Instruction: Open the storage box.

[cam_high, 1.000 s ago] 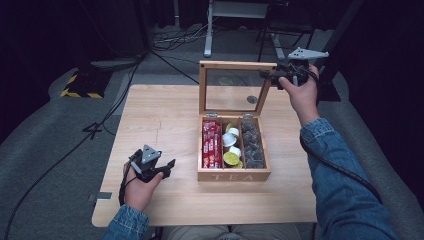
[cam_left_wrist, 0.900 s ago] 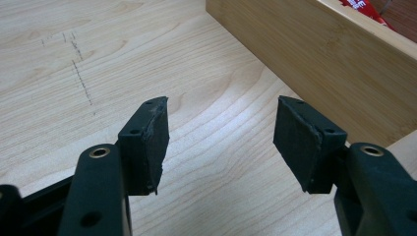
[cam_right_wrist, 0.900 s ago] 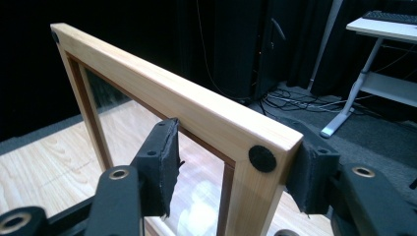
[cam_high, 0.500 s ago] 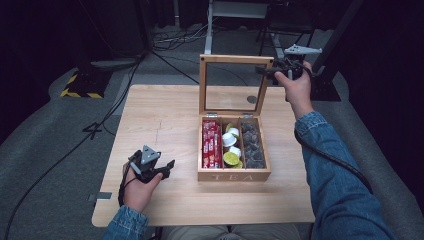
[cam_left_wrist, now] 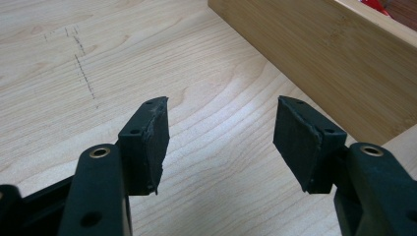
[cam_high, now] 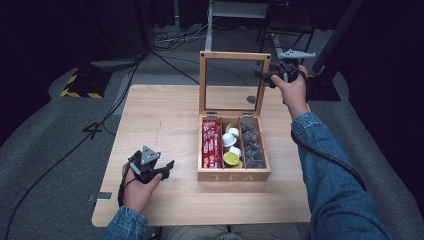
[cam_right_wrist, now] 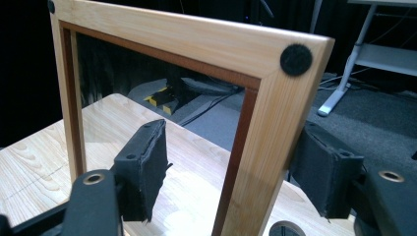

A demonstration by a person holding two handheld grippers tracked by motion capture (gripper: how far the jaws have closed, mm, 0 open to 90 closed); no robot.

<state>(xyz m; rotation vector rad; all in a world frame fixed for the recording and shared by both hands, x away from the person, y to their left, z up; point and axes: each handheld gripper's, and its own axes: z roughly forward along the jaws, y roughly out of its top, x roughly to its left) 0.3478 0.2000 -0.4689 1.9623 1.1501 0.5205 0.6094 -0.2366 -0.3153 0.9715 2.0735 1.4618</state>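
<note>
Dark grey carpet surrounds a pale wooden desk (cam_high: 165,115) with fine straight grain and faint pencil marks. At about 7 o'clock on the desk, the left hand-held gripper (cam_high: 167,167) rests low over the bare wood, its two black jaws spread with nothing between them; the foam-like pads (cam_left_wrist: 152,142) look rough and frayed at the edges. Just beside it, toward 3 o'clock, stands the wooden tea box (cam_high: 234,175), rectangular, light bamboo in colour, with "TEA" on its front wall. Its three compartments hold red sachets (cam_high: 211,145) on the left, round white and yellow-green pods (cam_high: 231,147) in the middle and dark wrapped packets (cam_high: 252,145) on the right. The hinged lid (cam_high: 234,56), a bamboo frame around a clear pane, stands upright at the box's 12 o'clock edge, with a round black felt dot (cam_right_wrist: 296,59) at its corner. At 1 o'clock the right hand-held gripper (cam_high: 265,76) straddles the lid's right upright; its jaws have just been opening, with the frame between them and a gap at the pad on one side. Cables (cam_high: 165,42) and a yellow-black striped base (cam_high: 80,87) lie on the floor behind.
</note>
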